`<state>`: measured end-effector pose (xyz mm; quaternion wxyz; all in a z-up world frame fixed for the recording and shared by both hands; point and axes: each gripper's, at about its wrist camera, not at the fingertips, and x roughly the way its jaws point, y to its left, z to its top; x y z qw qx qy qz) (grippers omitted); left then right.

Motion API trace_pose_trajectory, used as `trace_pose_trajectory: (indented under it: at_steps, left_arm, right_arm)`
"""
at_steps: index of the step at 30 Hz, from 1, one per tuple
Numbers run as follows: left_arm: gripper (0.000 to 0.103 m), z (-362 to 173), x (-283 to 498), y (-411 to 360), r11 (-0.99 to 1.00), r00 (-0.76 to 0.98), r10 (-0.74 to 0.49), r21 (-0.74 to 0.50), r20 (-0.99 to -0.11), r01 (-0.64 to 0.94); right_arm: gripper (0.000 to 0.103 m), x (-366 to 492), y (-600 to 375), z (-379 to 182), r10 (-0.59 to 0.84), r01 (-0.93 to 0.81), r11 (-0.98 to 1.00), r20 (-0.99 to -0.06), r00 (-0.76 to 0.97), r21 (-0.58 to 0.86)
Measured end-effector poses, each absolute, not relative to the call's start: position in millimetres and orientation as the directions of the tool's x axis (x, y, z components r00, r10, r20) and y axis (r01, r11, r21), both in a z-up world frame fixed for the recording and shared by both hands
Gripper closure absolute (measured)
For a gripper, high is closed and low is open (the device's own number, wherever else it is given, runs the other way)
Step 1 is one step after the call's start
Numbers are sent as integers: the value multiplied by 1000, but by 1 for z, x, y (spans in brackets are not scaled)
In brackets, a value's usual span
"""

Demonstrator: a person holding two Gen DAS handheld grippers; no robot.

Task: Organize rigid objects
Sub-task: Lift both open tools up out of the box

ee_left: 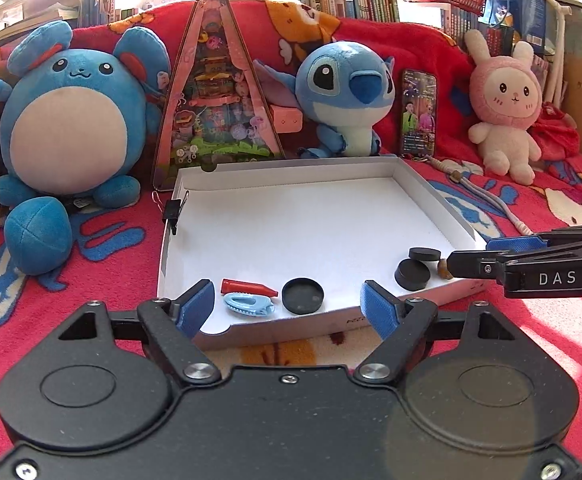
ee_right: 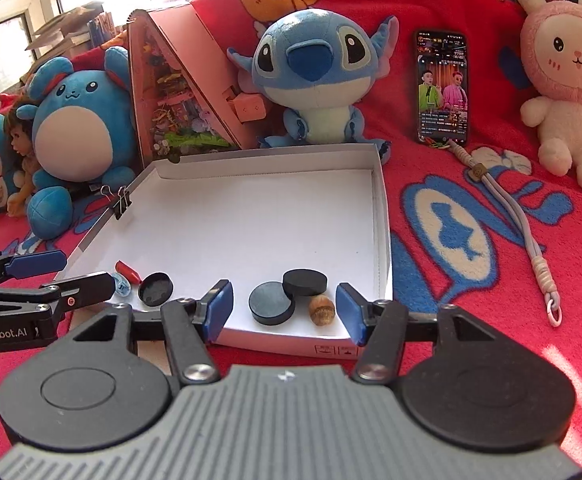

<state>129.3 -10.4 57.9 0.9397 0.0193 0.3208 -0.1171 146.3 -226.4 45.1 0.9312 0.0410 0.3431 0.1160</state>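
Right gripper jaws spread empty before 2 black discs in white box.

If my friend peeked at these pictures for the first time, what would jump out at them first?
Probably the big blue round plush sitting at the back left on the bright red blanket, with the blue big-eyed plush in the middle and the pink bunny plush on the right. In front of them lies a white box with small things along its near edge: black discs, a red cap and a light blue clip.
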Motion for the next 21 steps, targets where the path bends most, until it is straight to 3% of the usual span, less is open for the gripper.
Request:
trace_pose_trajectory:
  at_steps: [12, 21]
  left_arm:
    - [26, 38, 58, -8, 957, 730, -275, -108, -626, 269]
    - [50, 26, 22, -14, 947, 717, -289, -78, -635, 312]
  right_arm:
    - [23, 69, -223, 35, 248, -286, 958, -552, 796, 18]
    - [19, 29, -221, 17, 256, -325, 945, -522, 814, -44]
